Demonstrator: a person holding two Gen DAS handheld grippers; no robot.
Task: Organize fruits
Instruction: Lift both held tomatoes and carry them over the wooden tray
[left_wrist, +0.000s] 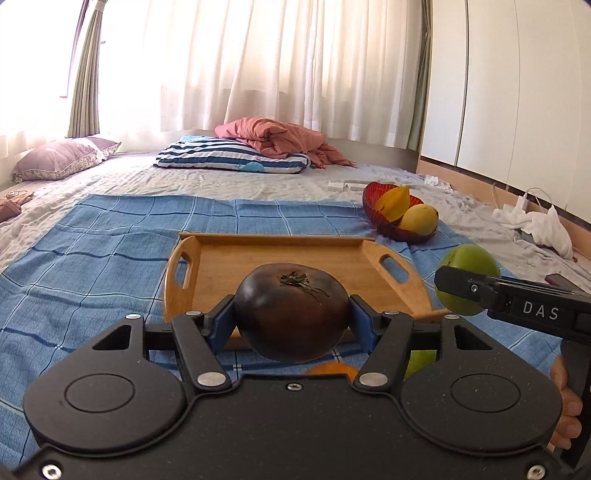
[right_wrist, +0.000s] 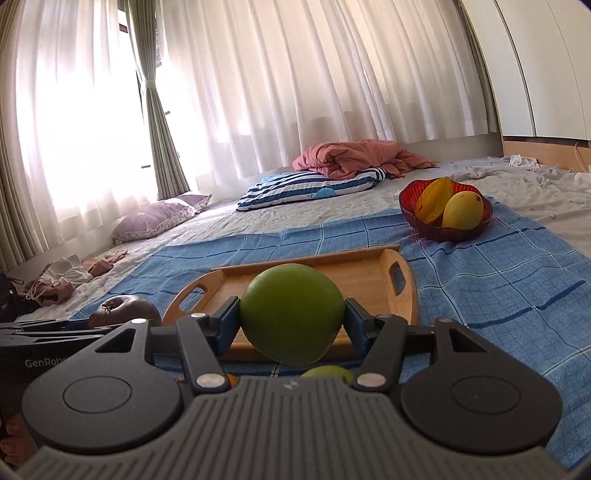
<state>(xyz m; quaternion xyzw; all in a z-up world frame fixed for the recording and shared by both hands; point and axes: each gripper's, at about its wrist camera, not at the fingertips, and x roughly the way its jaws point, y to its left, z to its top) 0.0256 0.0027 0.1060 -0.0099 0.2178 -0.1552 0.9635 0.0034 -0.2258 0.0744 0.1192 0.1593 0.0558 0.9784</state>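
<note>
My left gripper (left_wrist: 291, 317) is shut on a dark purple-brown round fruit (left_wrist: 291, 295) with a dried green calyx, held above the near edge of a wooden tray (left_wrist: 280, 258). My right gripper (right_wrist: 291, 321) is shut on a green round fruit (right_wrist: 291, 310), also above the tray's near edge (right_wrist: 373, 273). Each view shows the other gripper's fruit off to the side: the green fruit (left_wrist: 469, 266) at right, the dark fruit (right_wrist: 123, 312) at left. Below the grippers lie an orange fruit (left_wrist: 332, 369) and another green fruit (right_wrist: 327, 372), mostly hidden.
A red bowl (left_wrist: 373, 210) with a yellow mango (left_wrist: 419, 219) and a starfruit (left_wrist: 393, 203) sits right of the tray on the blue checked cloth (left_wrist: 110, 251). Pillows and a pink blanket (left_wrist: 273, 138) lie farther back. White cloths and cables lie at the right edge.
</note>
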